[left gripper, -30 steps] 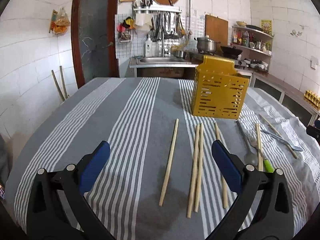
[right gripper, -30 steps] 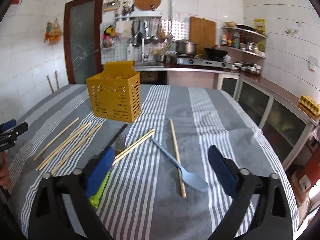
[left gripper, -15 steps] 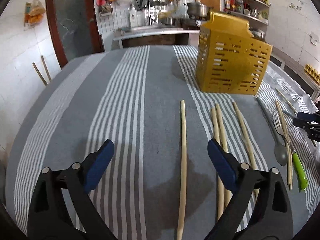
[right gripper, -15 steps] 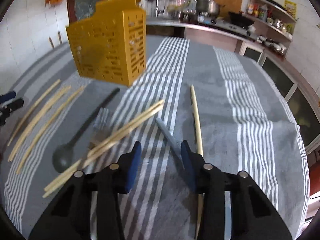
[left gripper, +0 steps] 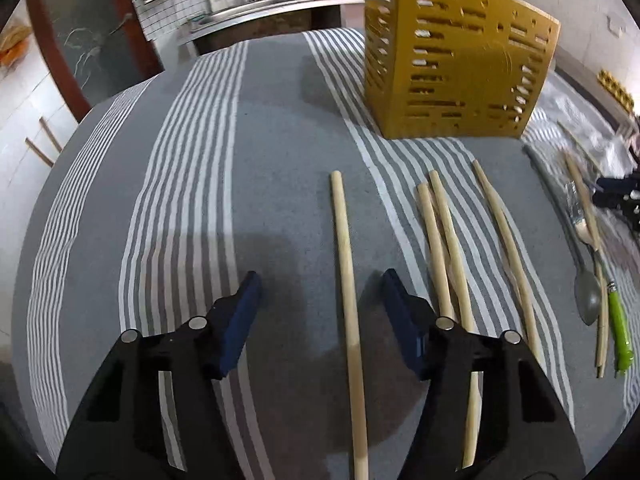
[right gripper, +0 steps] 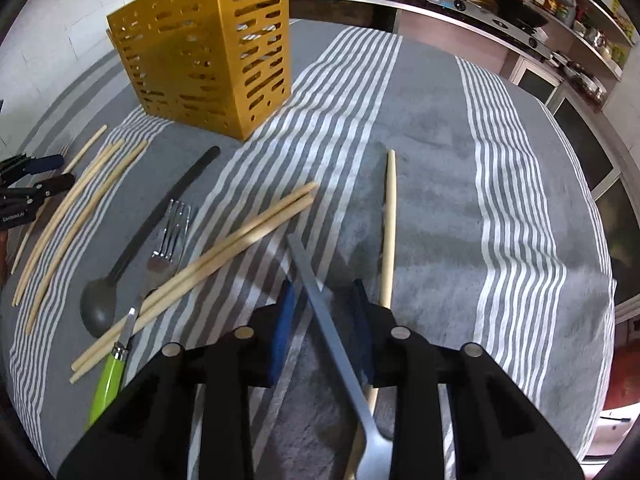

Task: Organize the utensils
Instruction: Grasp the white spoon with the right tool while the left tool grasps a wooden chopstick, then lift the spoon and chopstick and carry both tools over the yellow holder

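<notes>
Blue-padded left claw [left gripper: 320,292] has been narrowing around a pale wooden chopstick [left gripper: 347,300] at frame centre, untouched; right claw [right gripper: 324,300] has closed nearly onto a grey spatula handle [right gripper: 320,300]. Both pickups look imminent.

Behind your worktop's grey white-striped cloth [right gripper: 432,128] you see white tiled walls [left gripper: 16,128], a dark red-framed door [left gripper: 72,40], and a steel kitchen counter [right gripper: 400,0].

Mustard-yellow caddy [right gripper: 208,48] stands on grey cloth [right gripper: 432,128] with white stripes. Pale chopsticks [right gripper: 200,268], lime-green fork handle [right gripper: 106,386].
</notes>
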The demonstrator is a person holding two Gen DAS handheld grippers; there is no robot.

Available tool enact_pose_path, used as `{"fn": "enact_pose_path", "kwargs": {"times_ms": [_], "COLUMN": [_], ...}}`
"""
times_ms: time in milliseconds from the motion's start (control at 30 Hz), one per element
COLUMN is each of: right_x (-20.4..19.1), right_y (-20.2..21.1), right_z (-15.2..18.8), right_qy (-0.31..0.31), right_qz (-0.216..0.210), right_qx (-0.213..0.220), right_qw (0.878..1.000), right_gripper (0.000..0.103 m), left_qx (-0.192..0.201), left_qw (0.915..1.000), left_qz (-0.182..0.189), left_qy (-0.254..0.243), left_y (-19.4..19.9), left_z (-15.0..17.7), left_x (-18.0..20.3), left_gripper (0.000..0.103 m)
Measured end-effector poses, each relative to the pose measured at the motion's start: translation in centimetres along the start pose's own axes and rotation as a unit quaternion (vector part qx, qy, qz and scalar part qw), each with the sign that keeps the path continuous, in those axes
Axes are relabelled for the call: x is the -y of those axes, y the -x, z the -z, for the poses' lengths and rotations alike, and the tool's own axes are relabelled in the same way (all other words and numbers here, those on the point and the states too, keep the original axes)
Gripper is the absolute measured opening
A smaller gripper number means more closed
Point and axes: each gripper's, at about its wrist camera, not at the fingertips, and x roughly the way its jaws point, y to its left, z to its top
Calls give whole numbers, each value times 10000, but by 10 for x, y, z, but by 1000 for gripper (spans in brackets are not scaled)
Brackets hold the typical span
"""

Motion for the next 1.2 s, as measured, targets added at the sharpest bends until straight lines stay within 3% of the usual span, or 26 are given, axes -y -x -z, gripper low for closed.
{"fn": "enact_pose_path", "kwargs": {"times_ms": [200, 267, 333, 600, 800, 967, 1200], "right_x": [-3, -7, -10, -5, 3, 8, 11], "right_y": [-7, -6, -4, 22, 65, 93, 124], "right_z": [-13, -14, -16, -10, -3, 2, 7], "right_qy": [273, 350, 411, 172, -221, -234, -294], "right_qz": [-51, -88, -63, -217, -399, -312, -227], "right_qx": [-258, -292, -312, 124, 792, 1288, 1846], "right_qw": [9993, 9989, 9986, 9995, 9958, 9909, 9821], "right_gripper": [23, 13, 9, 7, 7, 7, 7], "left_qx": [-258, -302, -324, -91, 456, 959, 1542], "left_qw": [9995, 9993, 9992, 9987, 9961, 9931, 9831], "left_qz": [102, 158, 197, 472, 604, 485, 646], "left_qy": [-132, -154, -119, 140, 448, 463, 741], "left_y": [-9, -9, -9, 10, 45, 76, 109], "left_z": [-13, -16, -19, -20, -25, -28, -30], "left_x": [9, 14, 16, 10, 2, 2, -3], "left_gripper": [35, 14, 4, 4, 4, 4, 5]}}
